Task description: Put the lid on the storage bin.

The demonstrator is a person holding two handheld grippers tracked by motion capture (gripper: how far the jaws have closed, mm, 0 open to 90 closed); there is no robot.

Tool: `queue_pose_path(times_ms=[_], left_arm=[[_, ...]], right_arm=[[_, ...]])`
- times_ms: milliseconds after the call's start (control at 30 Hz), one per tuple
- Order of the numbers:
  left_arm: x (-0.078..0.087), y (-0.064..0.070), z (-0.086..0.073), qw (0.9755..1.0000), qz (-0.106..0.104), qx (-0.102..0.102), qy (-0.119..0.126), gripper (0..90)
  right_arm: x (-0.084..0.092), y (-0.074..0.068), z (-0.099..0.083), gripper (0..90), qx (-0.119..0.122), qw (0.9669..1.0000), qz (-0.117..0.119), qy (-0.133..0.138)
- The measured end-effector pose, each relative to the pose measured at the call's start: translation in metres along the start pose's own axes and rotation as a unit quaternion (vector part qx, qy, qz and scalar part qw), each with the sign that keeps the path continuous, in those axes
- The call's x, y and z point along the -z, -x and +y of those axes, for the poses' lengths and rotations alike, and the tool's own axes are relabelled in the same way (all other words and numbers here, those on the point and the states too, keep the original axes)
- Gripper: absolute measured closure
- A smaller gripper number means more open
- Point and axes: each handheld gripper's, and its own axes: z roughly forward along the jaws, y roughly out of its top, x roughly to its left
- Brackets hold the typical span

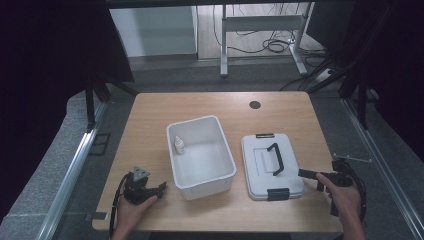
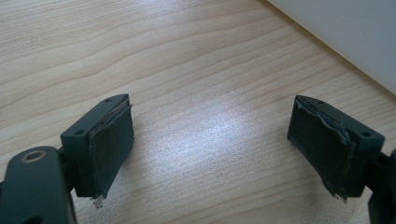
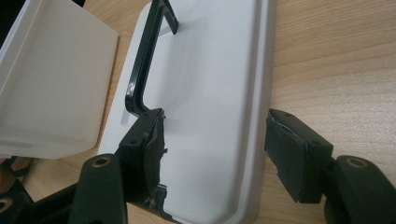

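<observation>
A: The right gripper (image 1: 311, 175) is sitting at about four o'clock on the table (image 1: 150, 115), pointing in at the lid (image 1: 271, 165) from the lid's right edge.

B: And its jaws are standing wide apart. In the right gripper view (image 3: 212, 154) they're straddling the lid's (image 3: 210, 93) long rim, one jaw over the white top near the foot of the black handle (image 3: 140, 79), the other out over bare wood. Whether they're touching the lid, I can't tell.

A: The lid is lying flat just right of centre, handle (image 1: 276, 159) up, black latches at its near and far ends.

B: Just beside it at nine o'clock, the white bin (image 1: 201, 156) is standing open, a small bottle (image 1: 179, 145) upright in its far-left corner.

A: The left gripper (image 1: 161, 188) is resting at seven o'clock, aiming towards the bin's near-left corner.

B: It's gaping open too. In the left gripper view (image 2: 212, 144) the pads are holding nothing, just wood between them, and the bin's (image 2: 345, 32) wall is showing at two o'clock.
</observation>
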Motion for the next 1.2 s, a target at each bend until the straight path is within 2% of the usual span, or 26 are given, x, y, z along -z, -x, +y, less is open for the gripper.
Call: queue_pose_path(times_ms=[233,367,667,1000,1133,1200], left_arm=[[0.000,0.000,0.000,1.0000,0.000,0.000,0.000,14.4],[0.000,0.000,0.000,1.0000,0.000,0.000,0.000,14.3],[0.000,0.000,0.000,1.0000,0.000,-0.001,0.000,14.4],[0.000,0.000,0.000,1.0000,0.000,0.000,0.000,14.5],[0.000,0.000,0.000,1.0000,0.002,0.000,0.000,14.7],[0.000,0.000,0.000,1.0000,0.001,0.000,0.000,14.8]], right_arm=[[0.001,-0.001,0.002,38.1,0.002,1.0000,0.006,0.002],[0.007,-0.003,0.005,38.1,0.005,0.9999,0.016,0.002],[0.020,-0.012,0.017,38.6,0.019,0.9995,0.019,0.014],[0.019,-0.033,0.029,40.9,0.040,0.9988,0.027,-0.009],[0.011,-0.042,0.038,42.4,0.043,0.9982,0.023,-0.034],[0.008,-0.052,0.047,44.4,0.047,0.9972,0.016,-0.055]])
